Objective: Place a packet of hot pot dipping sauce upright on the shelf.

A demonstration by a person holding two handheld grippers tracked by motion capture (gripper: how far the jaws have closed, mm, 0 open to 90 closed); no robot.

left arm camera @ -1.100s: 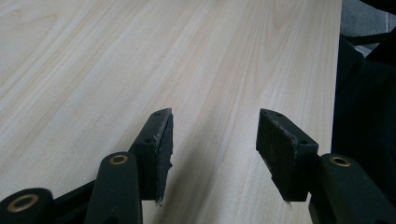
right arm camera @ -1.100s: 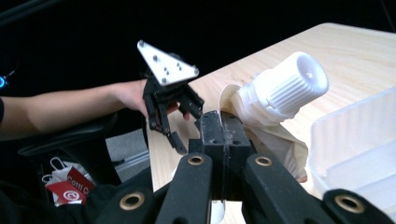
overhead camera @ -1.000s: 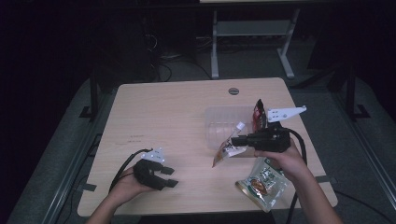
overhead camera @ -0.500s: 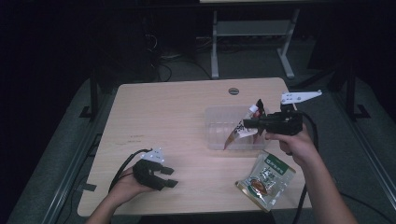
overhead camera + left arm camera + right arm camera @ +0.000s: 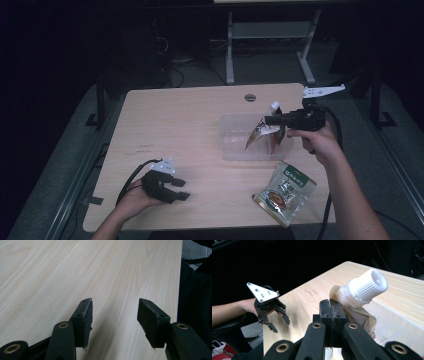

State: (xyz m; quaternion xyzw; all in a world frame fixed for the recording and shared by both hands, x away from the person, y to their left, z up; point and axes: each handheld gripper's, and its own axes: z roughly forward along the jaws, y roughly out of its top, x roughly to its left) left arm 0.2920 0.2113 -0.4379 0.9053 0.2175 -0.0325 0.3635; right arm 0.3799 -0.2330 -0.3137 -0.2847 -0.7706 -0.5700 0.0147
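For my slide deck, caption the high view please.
Right gripper holds a spouted pouch above the clear bin; left gripper rests open.

The left gripper (image 5: pixel 172 187) rests low with jaws apart (hand beneath it), while the right gripper (image 5: pixel 272 120), raised, is clamped tight.

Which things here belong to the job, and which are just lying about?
In the job:
- right gripper, shut on the brown spouted pouch with white cap
- clear plastic bin under it

Lying about:
- green-and-brown snack packet
- left gripper, open, idle on the wooden table
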